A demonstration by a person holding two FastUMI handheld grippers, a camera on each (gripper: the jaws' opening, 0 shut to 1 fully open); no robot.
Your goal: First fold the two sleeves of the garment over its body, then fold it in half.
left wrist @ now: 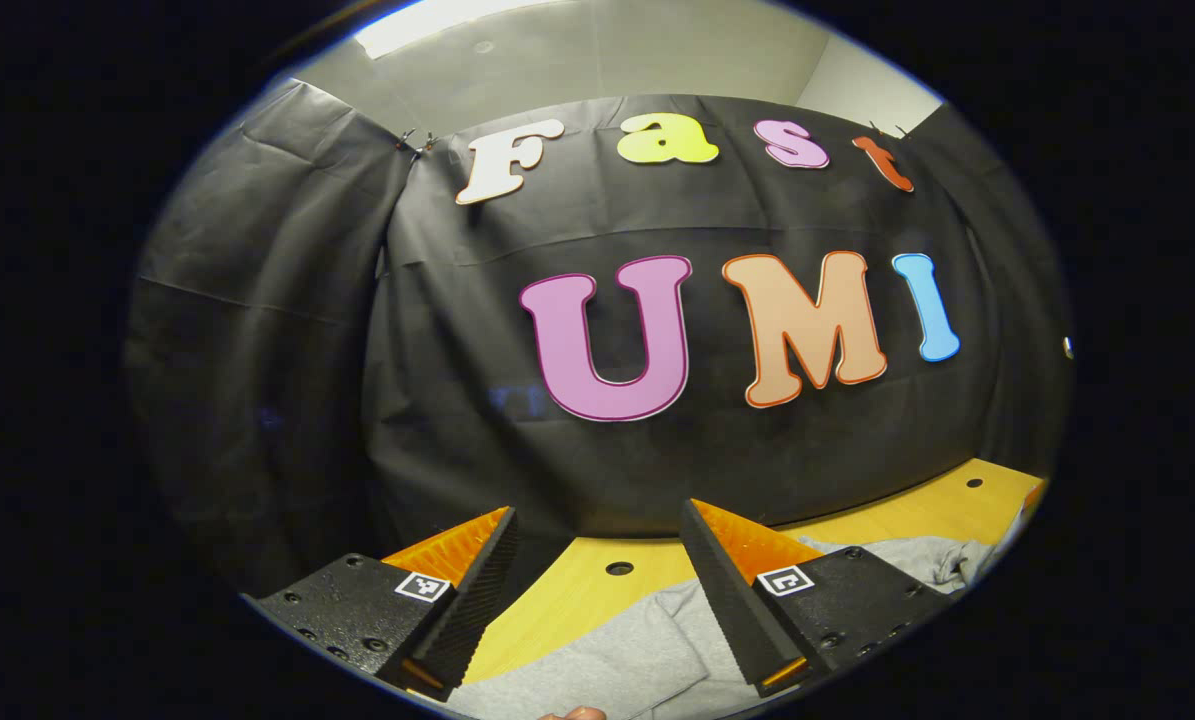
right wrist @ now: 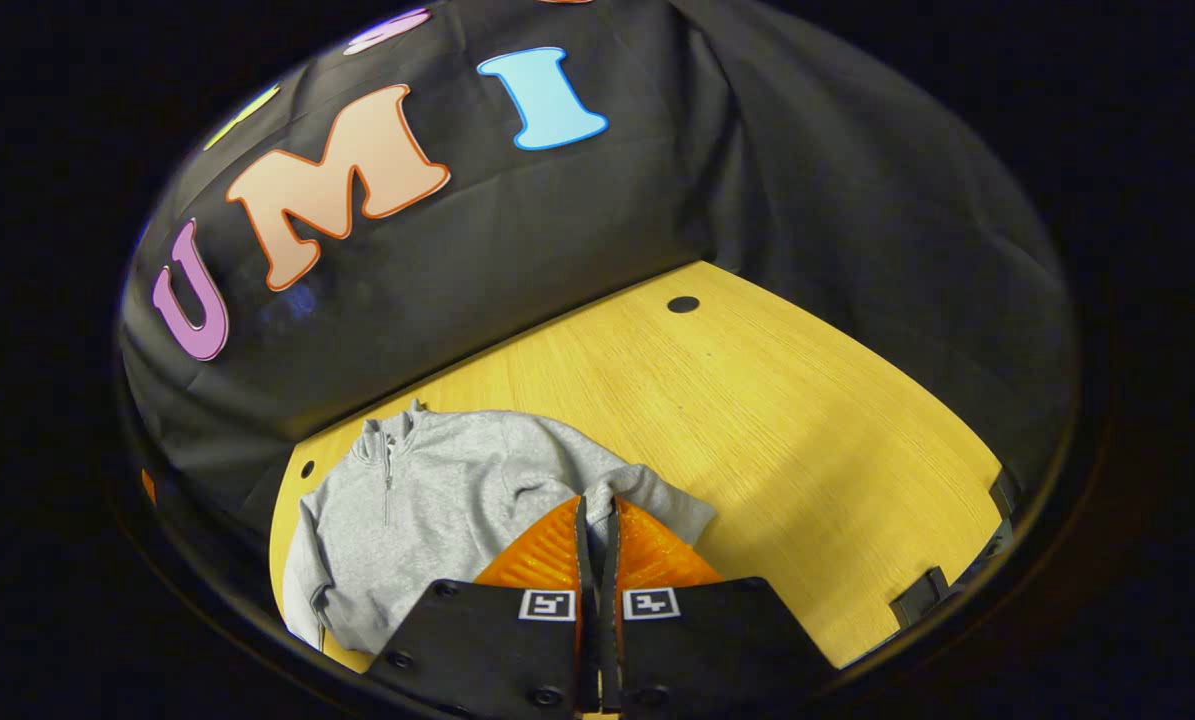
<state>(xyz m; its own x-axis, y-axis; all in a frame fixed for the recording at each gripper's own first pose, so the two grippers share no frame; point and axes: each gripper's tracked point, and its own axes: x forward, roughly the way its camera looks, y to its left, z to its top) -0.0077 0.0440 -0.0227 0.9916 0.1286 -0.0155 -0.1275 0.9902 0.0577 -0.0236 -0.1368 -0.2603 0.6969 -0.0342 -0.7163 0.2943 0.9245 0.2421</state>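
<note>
A grey zip-neck sweatshirt [right wrist: 437,490] lies face up on the yellow wooden table [right wrist: 757,420], collar toward the wall. In the right gripper view, my right gripper [right wrist: 595,500] is shut on one of its sleeves [right wrist: 657,500], a fold of grey cloth pinched between the fingers and bunched over the body's edge. In the left gripper view, my left gripper [left wrist: 597,510] is open and held above the grey sweatshirt [left wrist: 607,650], near the far edge of the table [left wrist: 577,590], with nothing between its fingers. The other sleeve lies along the garment's left side [right wrist: 302,570].
The black cloth wall [right wrist: 557,230] stands right behind the table. Small round holes [right wrist: 683,303] dot the tabletop. Bare wood stretches to the right of the garment. Black clips [right wrist: 922,595] sit on the table's near right edge. A fingertip [left wrist: 572,713] shows at the bottom.
</note>
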